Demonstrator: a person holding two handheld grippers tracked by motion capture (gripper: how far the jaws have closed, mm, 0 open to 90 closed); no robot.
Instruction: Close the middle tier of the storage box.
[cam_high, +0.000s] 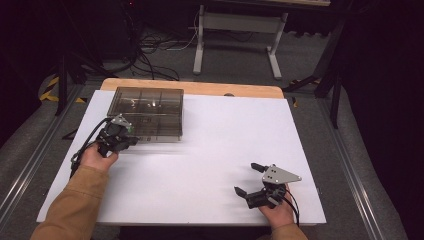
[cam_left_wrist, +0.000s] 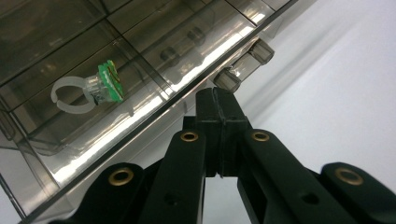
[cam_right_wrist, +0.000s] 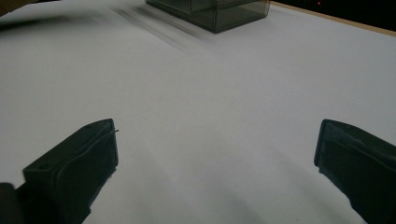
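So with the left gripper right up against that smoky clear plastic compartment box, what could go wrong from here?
Likely risks:
1. The left gripper, jaws shut, sits at the edge of the smoky clear plastic compartment box beside a small latch tab; it might slip off.
2. A push could slide the box across the smooth white table, since the open right gripper is far away.
3. A jolt might shift the small ring with a green top inside.
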